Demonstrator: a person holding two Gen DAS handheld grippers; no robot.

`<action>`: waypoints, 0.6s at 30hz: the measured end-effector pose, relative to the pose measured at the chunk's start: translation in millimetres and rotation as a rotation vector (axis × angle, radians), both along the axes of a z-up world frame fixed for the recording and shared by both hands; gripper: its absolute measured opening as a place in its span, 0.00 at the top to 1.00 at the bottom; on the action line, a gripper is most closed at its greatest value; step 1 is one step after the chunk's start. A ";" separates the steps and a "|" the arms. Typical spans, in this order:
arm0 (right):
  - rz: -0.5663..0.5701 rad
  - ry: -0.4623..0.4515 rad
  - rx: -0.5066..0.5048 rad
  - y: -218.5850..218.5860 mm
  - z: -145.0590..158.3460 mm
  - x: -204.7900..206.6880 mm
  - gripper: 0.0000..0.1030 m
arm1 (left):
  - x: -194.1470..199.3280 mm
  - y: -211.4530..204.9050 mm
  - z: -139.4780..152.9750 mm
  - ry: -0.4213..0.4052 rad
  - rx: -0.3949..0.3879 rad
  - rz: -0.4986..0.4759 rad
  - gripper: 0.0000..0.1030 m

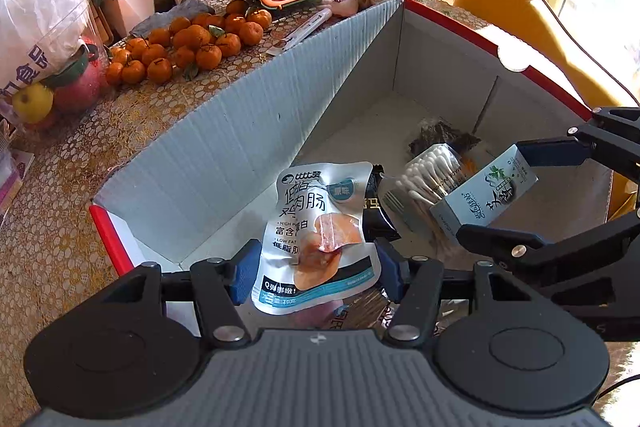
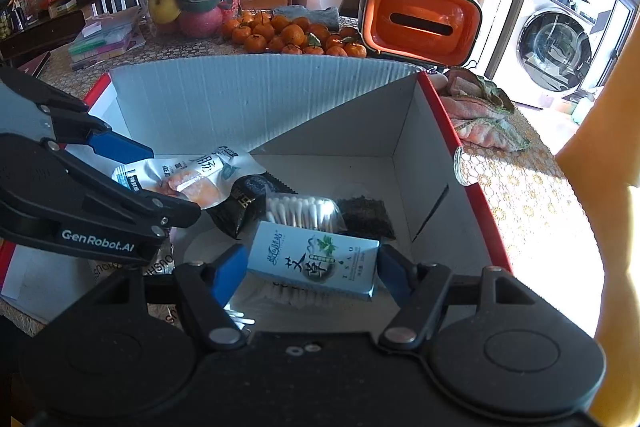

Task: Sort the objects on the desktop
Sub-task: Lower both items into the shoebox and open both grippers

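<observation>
Both claws over the box (image 1: 248, 115) now! Left claw (image 1: 316, 267) clamps the sausage pouch (image 1: 316, 227), right claw (image 2: 312, 269) grips the carton (image 2: 316, 259), both above swabs (image 2: 300, 213) and a dark packet (image 2: 366, 217) already inside. Tangerines (image 1: 188, 47) wait on the tabletop (image 1: 60, 227). Only the right view shows the washing machine (image 2: 556, 47).

Right tongs (image 2: 312, 269) clamp blue carton (image 2: 314, 261) — over box (image 2: 256, 99).
</observation>
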State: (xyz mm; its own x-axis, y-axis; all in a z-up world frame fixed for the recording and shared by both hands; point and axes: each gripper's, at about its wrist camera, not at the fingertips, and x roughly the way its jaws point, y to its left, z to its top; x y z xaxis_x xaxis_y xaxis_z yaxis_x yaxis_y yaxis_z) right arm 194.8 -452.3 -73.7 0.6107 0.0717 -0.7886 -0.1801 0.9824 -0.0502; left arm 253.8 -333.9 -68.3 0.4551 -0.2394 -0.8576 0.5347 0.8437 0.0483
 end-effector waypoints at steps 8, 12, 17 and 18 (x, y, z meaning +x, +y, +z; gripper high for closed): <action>0.008 0.030 0.006 0.1 -5.1 2.5 0.31 | 7.2 -3.4 -6.9 0.044 0.025 -0.015 0.42; 0.013 0.041 0.000 -0.2 -6.7 2.3 0.30 | 9.0 -4.8 -10.1 0.058 0.039 -0.026 0.41; 0.017 0.030 0.001 0.9 -4.3 0.0 0.24 | 7.5 -7.9 -13.5 0.069 0.057 -0.039 0.39; 0.018 0.028 0.003 1.0 -3.7 -0.4 0.23 | 7.0 -8.2 -13.6 0.070 0.057 -0.041 0.39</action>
